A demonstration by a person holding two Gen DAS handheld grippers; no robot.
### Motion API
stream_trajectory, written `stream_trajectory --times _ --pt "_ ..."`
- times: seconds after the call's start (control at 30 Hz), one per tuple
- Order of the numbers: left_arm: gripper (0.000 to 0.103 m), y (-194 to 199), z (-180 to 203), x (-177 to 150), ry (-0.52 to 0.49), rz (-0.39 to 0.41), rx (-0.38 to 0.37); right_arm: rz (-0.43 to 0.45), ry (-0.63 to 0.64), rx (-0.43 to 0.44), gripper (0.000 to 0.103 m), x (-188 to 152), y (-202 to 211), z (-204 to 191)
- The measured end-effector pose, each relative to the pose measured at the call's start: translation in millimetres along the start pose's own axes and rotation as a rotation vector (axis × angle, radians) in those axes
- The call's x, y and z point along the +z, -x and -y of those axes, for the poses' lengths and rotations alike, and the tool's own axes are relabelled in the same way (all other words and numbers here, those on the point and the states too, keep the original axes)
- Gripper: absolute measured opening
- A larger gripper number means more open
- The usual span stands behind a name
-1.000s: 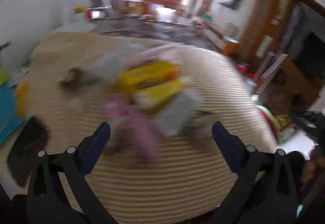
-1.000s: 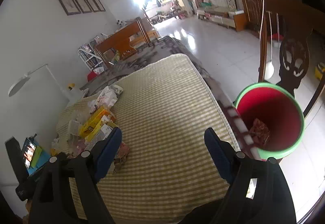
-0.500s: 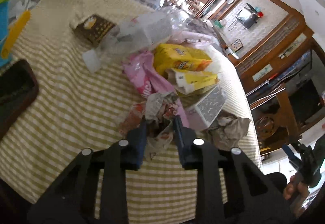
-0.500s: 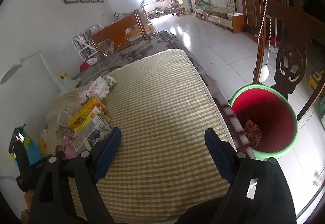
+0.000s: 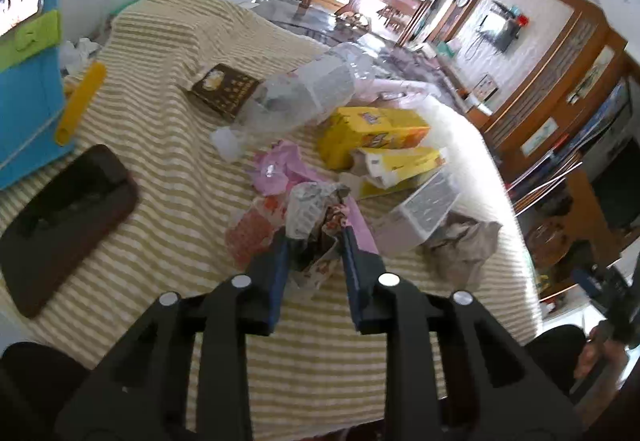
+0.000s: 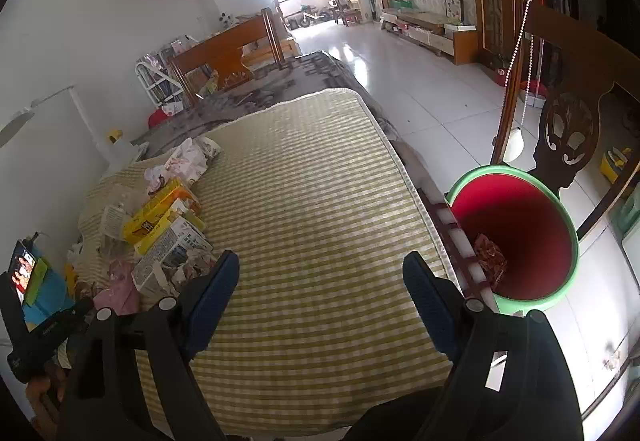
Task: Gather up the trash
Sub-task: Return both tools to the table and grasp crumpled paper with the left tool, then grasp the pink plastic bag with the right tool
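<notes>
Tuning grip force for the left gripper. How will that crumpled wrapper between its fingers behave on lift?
The crumpled wrapper looks thin and creased, so it is probably floppy and light. The left gripper pinches only part of it, so the loose flaps may droop. Its foil-like sheen suggests that it could slip.

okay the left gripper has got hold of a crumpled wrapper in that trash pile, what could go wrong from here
1. The left gripper pinches only part of the crumpled wrapper; it may slip out on the way.
2. The pink bag lies against it and could be dragged along.
3. The bin stands off the table's far side, so a loose piece might drop on the floor.
</notes>
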State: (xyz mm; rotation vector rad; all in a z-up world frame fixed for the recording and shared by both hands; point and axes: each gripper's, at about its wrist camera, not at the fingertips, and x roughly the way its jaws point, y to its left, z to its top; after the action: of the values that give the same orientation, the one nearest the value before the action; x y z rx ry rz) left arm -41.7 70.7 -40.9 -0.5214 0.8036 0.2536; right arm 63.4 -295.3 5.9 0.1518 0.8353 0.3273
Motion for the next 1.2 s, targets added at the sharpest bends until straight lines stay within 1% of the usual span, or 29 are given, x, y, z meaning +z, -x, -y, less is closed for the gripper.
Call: stream_trajectory --times 0.03,0.07,0.1,0.13,0.2,0.3,0.37,0.4,0.43,0.47,0.5,0.53,0.57,0.6,0.67,0.7,0.77,0.87,0.9,0.93,0.97,1.0,1.03,1.1,1.2 --pt "0.041 -2 -3 -3 0.007 -0.006 0.006 -0.002 0.005 -0.001 0.081 -1 -1 -1" --pt "0.055 -6 -6 -5 0.018 -0.015 0.007 -0.003 0.01 -0.002 0.081 -1 -1 -2" --pt "0.06 -8 -10 -8 0.036 -0.025 0.005 -0.007 0.016 -0.002 0.081 -2 -2 -4" --pt "0.06 -11 -16 -11 0.061 -0.033 -0.006 -0.009 0.019 -0.001 0.081 -2 -2 -4" --pt "0.068 -12 -22 -11 0.091 -0.031 -0.003 -0.011 0.026 -0.003 0.081 -3 -3 -6" --pt "0.074 -9 -30 -9 0.106 0.012 0.016 -0.012 0.038 -0.004 0.081 -4 -5 -9" --pt "0.074 -15 -33 -11 0.1 -0.019 0.014 -0.018 0.053 -0.01 0.081 -5 -7 -13" --pt "0.074 -21 -36 -13 0.107 -0.054 -0.011 -0.021 0.061 -0.011 0.081 -5 -8 -15" --pt "0.073 -23 -37 -15 0.119 -0.069 -0.027 -0.025 0.069 -0.01 0.081 -6 -9 -18" --pt "0.067 -22 -38 -16 0.124 -0.072 -0.038 -0.027 0.072 -0.007 0.081 -7 -11 -20" --pt "0.053 -19 -37 -16 0.12 -0.063 -0.041 -0.031 0.072 0.001 0.081 -8 -12 -23" --pt "0.045 -13 -37 -14 0.11 -0.044 -0.056 -0.039 0.064 0.026 0.081 -8 -15 -27" --pt "0.034 -7 -36 -13 0.106 -0.025 -0.061 -0.054 0.053 0.062 0.081 -9 -19 -31" --pt "0.03 0 -37 -12 0.102 -0.002 -0.055 -0.078 0.041 0.102 0.081 -9 -25 -38" --pt "0.03 11 -41 -13 0.092 0.051 -0.014 -0.123 0.047 0.16 0.081 -9 -36 -56" --pt "0.03 15 -46 -14 0.093 0.07 0.019 -0.138 0.072 0.187 0.081 -9 -41 -70" --pt "0.03 13 -58 -17 0.126 0.062 0.056 -0.145 0.177 0.23 0.081 -9 -49 -108" --pt "0.03 9 -80 -17 0.221 0.048 0.058 -0.149 0.359 0.283 0.076 -12 -60 -169" --pt "0.03 9 -84 -17 0.237 0.051 0.063 -0.168 0.416 0.306 0.076 -14 -67 -191" --pt "0.03 10 -83 -18 0.24 0.052 0.065 -0.183 0.441 0.318 0.076 -16 -73 -204" --pt "0.031 10 -83 -18 0.238 0.053 0.067 -0.206 0.473 0.332 0.072 -20 -80 -220" --pt "0.034 11 -84 -18 0.234 0.055 0.071 -0.221 0.495 0.34 0.066 -23 -86 -229" --pt "0.035 11 -83 -18 0.232 0.057 0.075 -0.245 0.538 0.348 0.062 -29 -95 -245" --pt "0.037 12 -86 -18 0.246 0.059 0.074 -0.27 0.584 0.355 0.048 -37 -106 -258" --pt "0.039 8 -88 -17 0.261 0.062 0.07 -0.338 0.615 0.368 0.036 -50 -125 -273"
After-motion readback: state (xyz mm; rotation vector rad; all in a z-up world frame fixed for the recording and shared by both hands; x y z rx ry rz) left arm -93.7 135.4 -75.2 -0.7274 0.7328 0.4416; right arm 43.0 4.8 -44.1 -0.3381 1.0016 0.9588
